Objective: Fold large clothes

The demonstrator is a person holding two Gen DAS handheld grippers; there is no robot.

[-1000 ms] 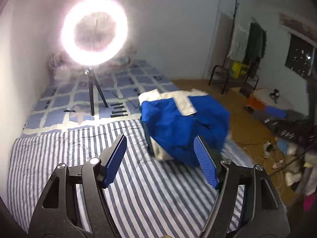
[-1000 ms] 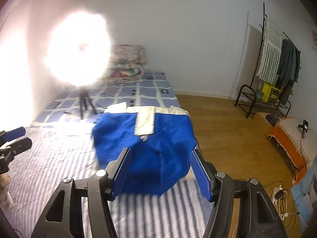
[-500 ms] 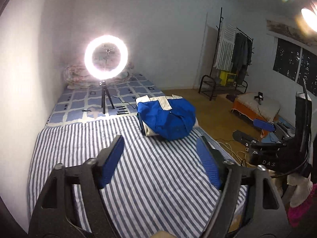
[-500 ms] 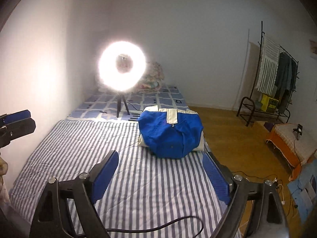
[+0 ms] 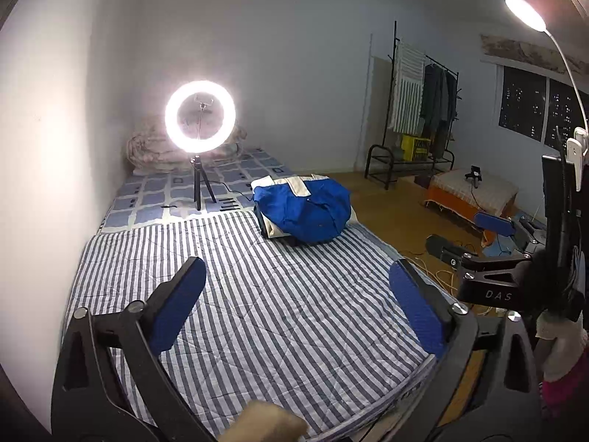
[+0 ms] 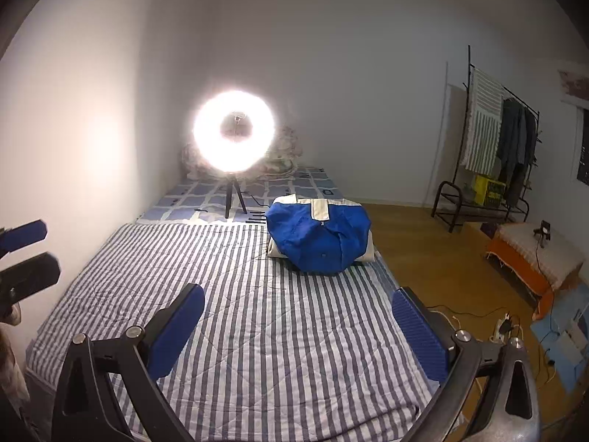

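Observation:
A blue and cream garment (image 5: 303, 211) lies folded in a rounded bundle on the far right part of the striped bed (image 5: 257, 294); it also shows in the right wrist view (image 6: 320, 237). My left gripper (image 5: 298, 309) is open and empty, held well back above the near part of the bed. My right gripper (image 6: 300, 326) is open and empty, also far back from the garment. The right gripper shows at the right edge of the left wrist view (image 5: 493, 223).
A lit ring light on a tripod (image 5: 200, 118) stands on the checked sheet (image 5: 162, 199) behind the striped cover. A wall runs along the bed's left. A clothes rack (image 6: 493, 147), low orange mattress (image 6: 533, 258) and cables (image 6: 508, 326) occupy the wooden floor at the right.
Both grippers have pulled back from the garment, which was close between the fingers a second ago. The folded bundle stays where it lay on the bed.

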